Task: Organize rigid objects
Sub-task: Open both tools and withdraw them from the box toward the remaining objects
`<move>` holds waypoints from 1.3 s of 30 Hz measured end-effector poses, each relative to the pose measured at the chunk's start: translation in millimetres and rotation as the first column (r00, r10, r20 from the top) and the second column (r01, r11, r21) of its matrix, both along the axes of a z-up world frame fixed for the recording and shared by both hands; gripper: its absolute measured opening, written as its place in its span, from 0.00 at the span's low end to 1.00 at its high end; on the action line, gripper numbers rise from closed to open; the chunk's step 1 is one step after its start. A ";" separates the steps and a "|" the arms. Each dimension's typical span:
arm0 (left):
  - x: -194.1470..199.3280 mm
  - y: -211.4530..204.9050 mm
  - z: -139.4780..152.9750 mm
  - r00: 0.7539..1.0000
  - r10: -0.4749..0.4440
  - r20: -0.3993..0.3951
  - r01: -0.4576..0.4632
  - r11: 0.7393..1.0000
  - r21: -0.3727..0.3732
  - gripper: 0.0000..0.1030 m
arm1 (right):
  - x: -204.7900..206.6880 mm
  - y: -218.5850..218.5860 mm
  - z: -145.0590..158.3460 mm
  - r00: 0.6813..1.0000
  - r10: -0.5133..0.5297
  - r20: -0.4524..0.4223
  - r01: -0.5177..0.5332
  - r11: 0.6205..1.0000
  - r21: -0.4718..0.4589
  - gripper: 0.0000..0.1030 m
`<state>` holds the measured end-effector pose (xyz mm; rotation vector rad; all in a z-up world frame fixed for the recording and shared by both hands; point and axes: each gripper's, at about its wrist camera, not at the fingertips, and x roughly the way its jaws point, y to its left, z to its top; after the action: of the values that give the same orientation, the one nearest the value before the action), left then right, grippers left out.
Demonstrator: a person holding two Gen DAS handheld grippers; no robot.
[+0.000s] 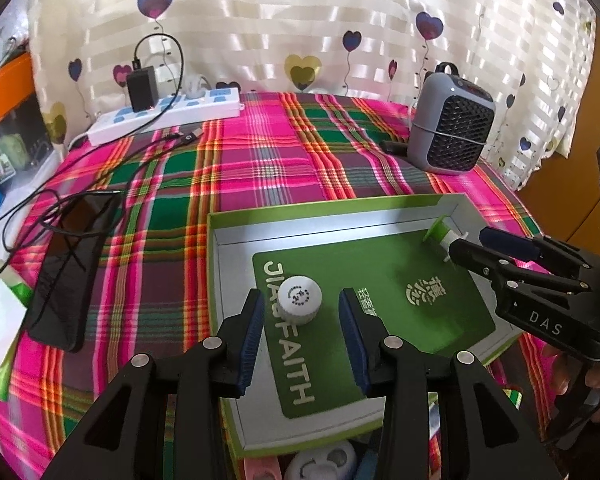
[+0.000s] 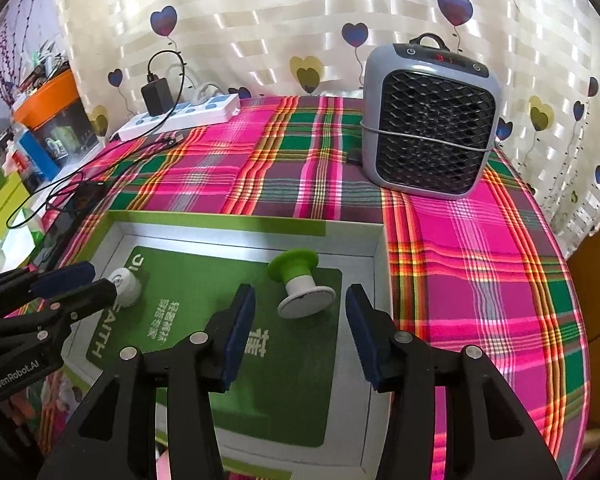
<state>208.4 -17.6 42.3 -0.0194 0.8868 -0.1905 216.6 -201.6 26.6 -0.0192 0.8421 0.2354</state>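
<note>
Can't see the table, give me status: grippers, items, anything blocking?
Left gripper open, cap loose. Right gripper open, spool free. Both in box. Nothing blocking.

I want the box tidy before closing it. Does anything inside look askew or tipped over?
Yes. The green-and-white spool lies tipped on its side near the box's right wall, while the white cap stands flat on the green card. Nothing looks spilled or broken.

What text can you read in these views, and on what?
"JIAS FAITH": green card in the box.
"DAS": right gripper.
"GenRobot.AI": left gripper.
Chinese characters on the card: too blurred to read.
Print on the white cap: too small to read.
</note>
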 end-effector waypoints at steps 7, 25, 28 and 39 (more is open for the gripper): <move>-17.4 1.2 9.6 1.000 -0.002 0.014 0.002 1.000 0.002 0.36 | -16.4 -1.0 7.7 1.000 -0.005 0.016 0.005 1.000 0.004 0.47; -83.5 24.2 16.7 0.999 0.019 0.047 -0.018 0.999 -0.034 0.36 | -81.0 -12.4 14.1 0.998 -0.025 0.052 0.022 0.999 0.044 0.47; -95.6 28.8 14.5 0.999 0.019 0.051 -0.017 0.999 -0.051 0.36 | -92.2 -14.0 13.6 0.998 -0.030 0.058 0.027 0.998 0.051 0.47; -134.2 39.3 -1.1 0.999 0.009 0.036 -0.007 0.998 -0.064 0.36 | -125.7 -5.3 -5.3 0.999 -0.035 0.022 0.033 0.994 0.100 0.47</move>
<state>74.1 21.6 41.2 -0.0787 0.8441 -0.2113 90.9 -206.8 21.3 0.0851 0.8055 0.2440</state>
